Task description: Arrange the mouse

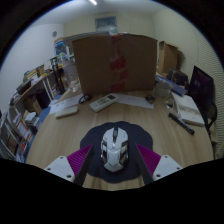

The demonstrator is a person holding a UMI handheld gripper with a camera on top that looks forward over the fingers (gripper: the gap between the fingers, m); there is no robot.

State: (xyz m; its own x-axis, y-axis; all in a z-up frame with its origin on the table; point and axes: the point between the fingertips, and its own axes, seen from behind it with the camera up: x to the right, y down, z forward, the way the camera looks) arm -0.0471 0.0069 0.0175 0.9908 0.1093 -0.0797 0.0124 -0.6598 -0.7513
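A white and grey mouse [114, 148] with dark trim lies on a dark, rounded mouse mat [140, 132] on the wooden table [70, 130]. It points away from me. My gripper [113, 162] is open, with its purple pads [78, 160] on either side of the mouse. The mouse stands between the fingers with a gap at each side. It rests on the mat.
A large cardboard box [115, 62] stands at the table's far edge. A white flat device [103, 101] and another white item [68, 109] lie ahead of the mat. Books and clutter [186, 108] are at the right, shelves [25, 110] at the left.
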